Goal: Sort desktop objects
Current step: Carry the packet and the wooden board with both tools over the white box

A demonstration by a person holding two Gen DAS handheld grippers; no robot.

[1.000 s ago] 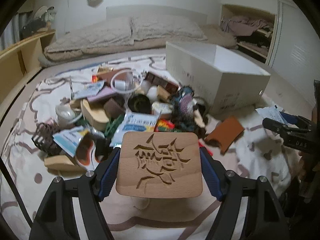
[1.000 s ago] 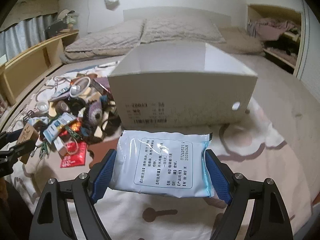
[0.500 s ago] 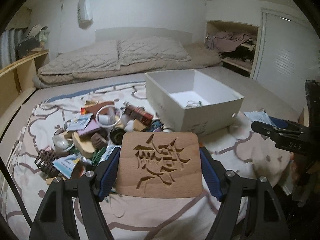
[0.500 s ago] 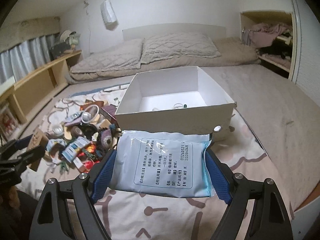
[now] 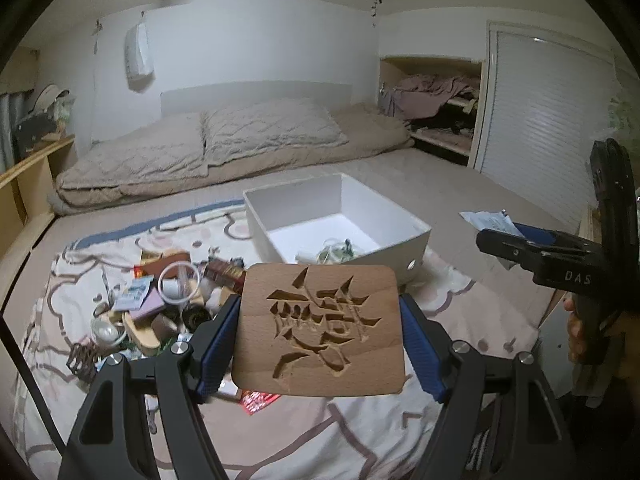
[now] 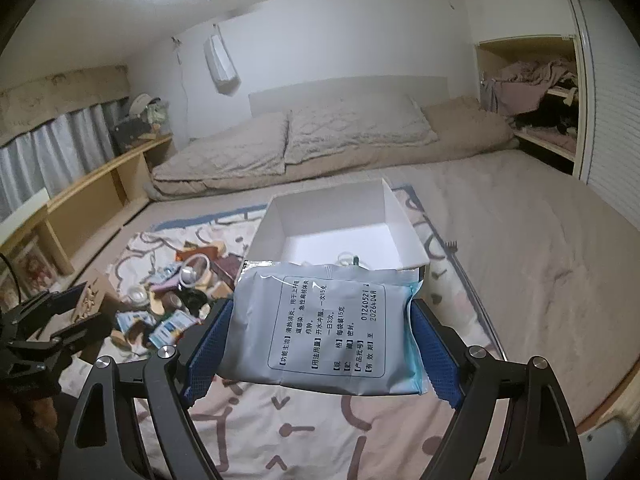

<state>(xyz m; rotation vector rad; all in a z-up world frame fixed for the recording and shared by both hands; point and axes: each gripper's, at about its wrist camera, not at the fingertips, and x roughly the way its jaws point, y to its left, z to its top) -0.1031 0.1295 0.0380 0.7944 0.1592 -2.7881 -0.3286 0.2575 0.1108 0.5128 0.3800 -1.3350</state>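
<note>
My left gripper (image 5: 320,330) is shut on a carved wooden coaster (image 5: 320,328), held flat well above the bed. My right gripper (image 6: 320,326) is shut on a white medicine sachet (image 6: 324,326) printed with black text, also lifted high. An open white box (image 5: 404,240) sits on the patterned sheet beyond both grippers, with a few small items on its floor; the right wrist view shows the same box (image 6: 396,216) just past the sachet. A heap of mixed small objects (image 5: 160,304) lies left of the box. The right gripper (image 5: 532,250) shows at the right edge of the left wrist view.
A patterned sheet (image 5: 280,432) covers the bed under both grippers. Folded beige quilts and pillows (image 5: 224,148) lie at the far end. A wooden shelf (image 6: 92,192) runs along the left wall. An open closet (image 6: 536,108) with clothes stands far right.
Both grippers have risen with their loads, so the bed, box and heap look smaller and lower. The inside of the white box has come into view.
</note>
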